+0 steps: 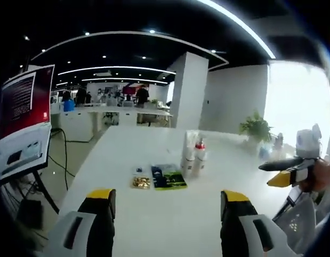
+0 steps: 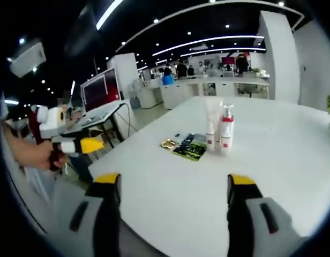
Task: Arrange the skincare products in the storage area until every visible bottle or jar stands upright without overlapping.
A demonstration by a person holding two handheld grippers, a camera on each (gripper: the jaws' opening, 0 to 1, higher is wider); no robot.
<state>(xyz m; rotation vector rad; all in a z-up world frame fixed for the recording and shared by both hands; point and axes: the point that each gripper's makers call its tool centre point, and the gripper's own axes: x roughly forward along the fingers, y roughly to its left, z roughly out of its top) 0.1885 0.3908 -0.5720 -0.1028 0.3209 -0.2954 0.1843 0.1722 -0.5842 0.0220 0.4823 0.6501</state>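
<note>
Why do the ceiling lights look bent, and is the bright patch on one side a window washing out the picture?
In both views the fisheye lens curves the ceiling light strips. In the left gripper view a window at the right is overexposed to plain white. The white bottles on the table look soft, labels unreadable in either view.

Left gripper [image 1: 167,206] is hovering with jaws spread wide, yellow-tipped, nothing between them. Right gripper [image 2: 173,190] is doing the same, jaws parted and empty. In the left gripper view the right gripper is entering from the right edge, a hand [image 1: 321,179] gripping it. In the right gripper view a hand [image 2: 34,154] is holding the left gripper at left.
</note>
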